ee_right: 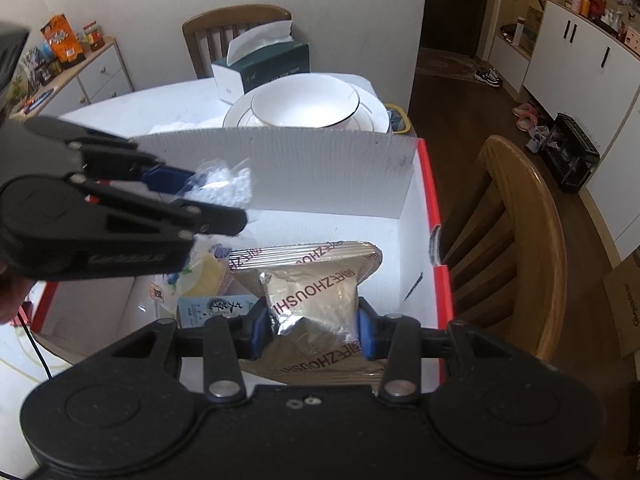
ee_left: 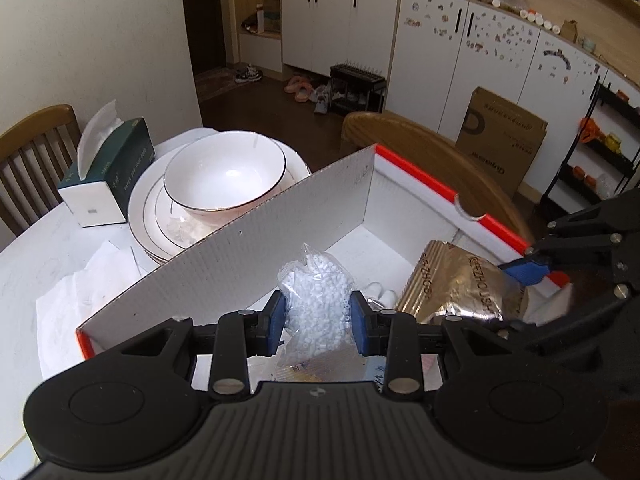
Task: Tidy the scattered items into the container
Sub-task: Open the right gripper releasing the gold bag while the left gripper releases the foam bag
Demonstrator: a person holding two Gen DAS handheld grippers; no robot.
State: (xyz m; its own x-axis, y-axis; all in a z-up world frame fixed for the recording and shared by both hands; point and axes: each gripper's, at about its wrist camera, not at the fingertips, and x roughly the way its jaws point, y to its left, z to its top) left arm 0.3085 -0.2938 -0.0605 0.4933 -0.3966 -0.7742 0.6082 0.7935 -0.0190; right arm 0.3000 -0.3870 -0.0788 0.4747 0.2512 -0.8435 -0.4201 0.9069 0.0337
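Left claw [ee_left: 319, 316] pinches clear bag of white beads [ee_left: 318, 296] over red-edged cardboard box [ee_left: 416, 178] on bench [ee_left: 44, 248]. Right claw [ee_right: 310, 330] grips foil packet [ee_right: 312, 296], low inside same box, near right wall. Judgement: lower each until load rests on box floor, then spread pads; keep claws apart, drop beads in bare far half, clear of packets [ee_right: 208, 280] beneath.

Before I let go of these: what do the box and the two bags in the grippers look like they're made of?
Box: white corrugated board, matte, ribs showing on the upright flap, red outside; cardboard or plastic, unclear.
Bag of white beads, in the left gripper: thin clear plastic film, crinkled.
Gold packet, in the right gripper: shiny metallic foil or film, creased, with a ribbed sealed edge.
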